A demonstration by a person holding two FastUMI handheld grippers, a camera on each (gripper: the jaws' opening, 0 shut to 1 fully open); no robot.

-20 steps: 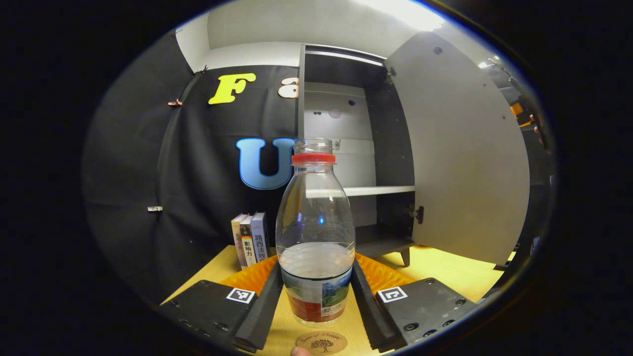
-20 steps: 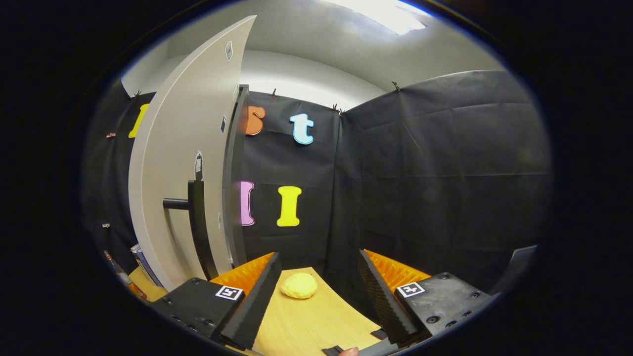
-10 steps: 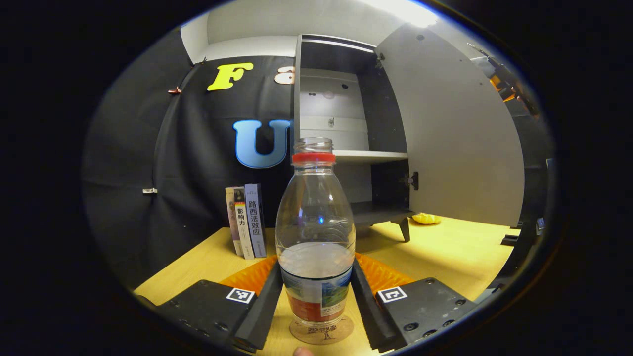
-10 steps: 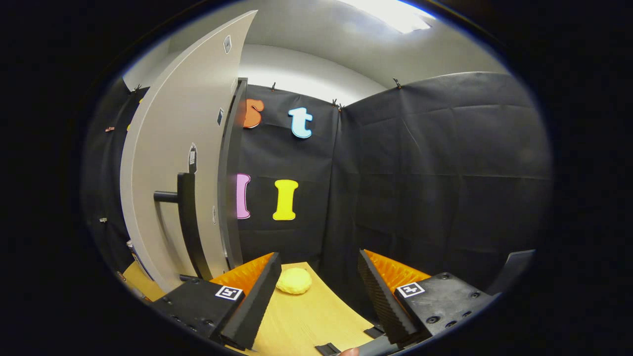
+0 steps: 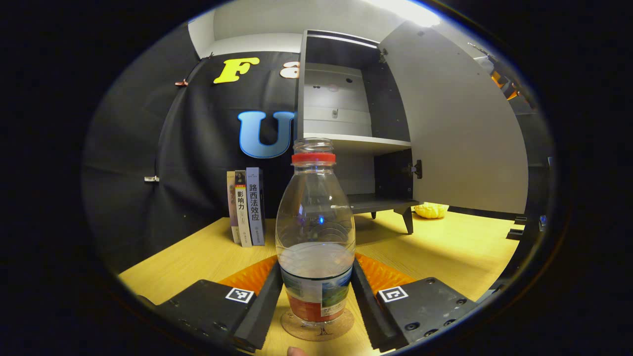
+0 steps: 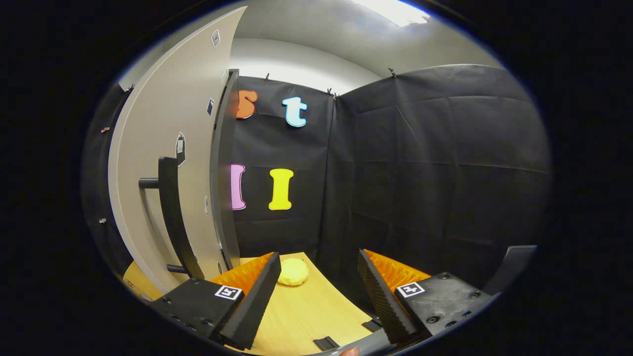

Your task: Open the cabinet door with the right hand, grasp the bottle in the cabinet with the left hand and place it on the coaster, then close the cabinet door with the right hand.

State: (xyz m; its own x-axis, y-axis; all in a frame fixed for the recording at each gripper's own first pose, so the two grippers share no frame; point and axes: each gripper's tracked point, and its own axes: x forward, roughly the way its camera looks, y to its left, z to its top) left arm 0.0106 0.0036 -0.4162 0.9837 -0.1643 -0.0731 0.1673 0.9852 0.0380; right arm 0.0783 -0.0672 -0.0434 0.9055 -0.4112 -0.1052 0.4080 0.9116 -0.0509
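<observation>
- Two steps of the task look done: cabinet door (image 5: pixel 465 123) swung wide open, cabinet (image 5: pixel 346 123) shelves bare, bottle out of it.
- Door seen edge-on in right gripper view, black bar handle (image 6: pixel 170 212) on its outer face, left of the right gripper and apart from it.
- Table (image 5: pixel 207 252): yellow wood top, carrying the cabinet on short legs, a row of upright books (image 5: pixel 245 205) left of it, a yellow lumpy object (image 5: pixel 431 210) by the door's lower edge.
- Bottle (image 5: pixel 315 232): clear plastic, red collar, no cap, partly filled, upright, base on or just above the coaster; contact not certain from this angle.
- Left gripper (image 5: pixel 316 296): closed on bottle's labelled lower body, both foam fingers pressing its sides.
- Right gripper (image 6: pixel 319 296): jaws wide apart, nothing between them, pointed at booth corner.
- Coaster (image 5: pixel 317 326): round cork disc directly under bottle, rim showing all round the base, roughly centred.
- Step in hand, by judgement: placing bottle on coaster, at or near release.
- Next move calls for: confirm base flat, open left fingers evenly, back off straight to avoid tipping an uncapped bottle.
- After that: right gripper to handle or door face, push door shut.
</observation>
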